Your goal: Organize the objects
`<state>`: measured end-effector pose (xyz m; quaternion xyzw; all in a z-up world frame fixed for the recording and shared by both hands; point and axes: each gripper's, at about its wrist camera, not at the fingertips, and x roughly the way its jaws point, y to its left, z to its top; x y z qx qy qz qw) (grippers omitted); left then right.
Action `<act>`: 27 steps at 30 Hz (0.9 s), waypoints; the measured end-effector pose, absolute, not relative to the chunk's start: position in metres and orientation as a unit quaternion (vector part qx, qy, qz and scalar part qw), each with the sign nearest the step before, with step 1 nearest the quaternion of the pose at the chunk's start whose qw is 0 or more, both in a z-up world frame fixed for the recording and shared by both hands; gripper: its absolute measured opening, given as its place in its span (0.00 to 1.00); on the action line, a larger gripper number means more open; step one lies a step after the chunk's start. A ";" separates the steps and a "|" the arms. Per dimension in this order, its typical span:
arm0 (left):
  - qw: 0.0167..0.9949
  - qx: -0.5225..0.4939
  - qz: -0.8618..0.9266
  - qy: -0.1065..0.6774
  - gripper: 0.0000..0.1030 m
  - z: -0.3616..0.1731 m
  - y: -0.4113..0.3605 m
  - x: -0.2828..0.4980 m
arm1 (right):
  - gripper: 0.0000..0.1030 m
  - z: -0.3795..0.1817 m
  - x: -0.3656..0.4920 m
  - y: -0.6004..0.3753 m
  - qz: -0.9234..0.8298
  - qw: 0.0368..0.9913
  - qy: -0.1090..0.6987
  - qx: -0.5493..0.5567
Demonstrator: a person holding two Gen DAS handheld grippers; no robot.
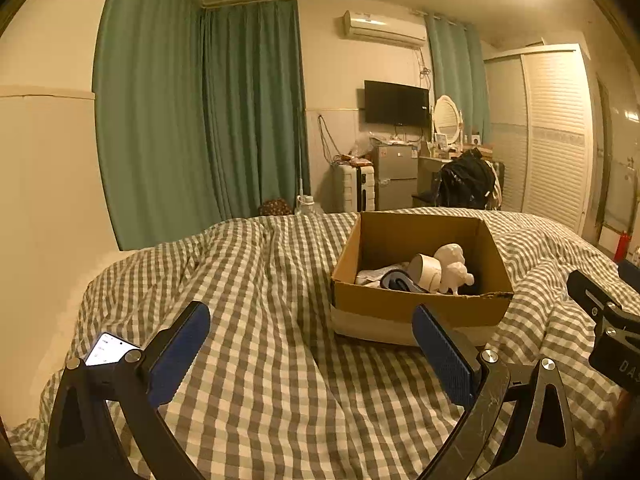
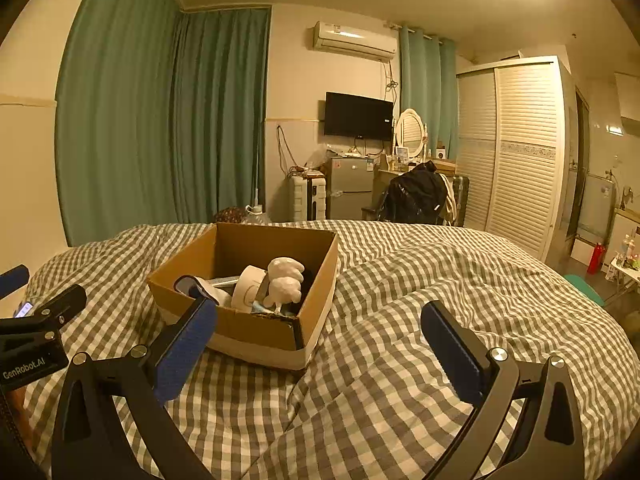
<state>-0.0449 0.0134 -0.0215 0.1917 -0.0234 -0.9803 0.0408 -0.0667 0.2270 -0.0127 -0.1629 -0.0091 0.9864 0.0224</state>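
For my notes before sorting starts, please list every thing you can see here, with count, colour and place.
Cardboard box: 1, brown, on the bed.
White figurine: 1, in the box.
Tape roll: 1, cream, in the box, beside the figurine.
Phone: 1, screen lit, on the duvet at left.
Checked duvet: 1, grey and white, over the bed.
Curtains: green, back wall.
Television: 1, black, on the wall.
Left gripper: fingers blue, open, empty.
Right gripper: fingers blue, open, empty.

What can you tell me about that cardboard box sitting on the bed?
The cardboard box is brown, open-topped, with a pale band around its base. It sits upright on the checked duvet, slightly sunk in. Inside lie a white figurine, a roll of tape and other small items. Neither gripper touches it.
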 end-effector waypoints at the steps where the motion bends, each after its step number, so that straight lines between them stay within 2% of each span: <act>1: 0.041 0.192 -0.980 -0.023 1.00 -0.021 0.013 -0.044 | 0.99 -0.013 -0.066 0.227 0.986 0.024 -0.009 -0.163; 27: 0.041 0.208 -0.977 -0.022 1.00 -0.026 0.015 -0.049 | 0.99 -0.016 -0.065 0.217 0.985 0.022 -0.031 -0.168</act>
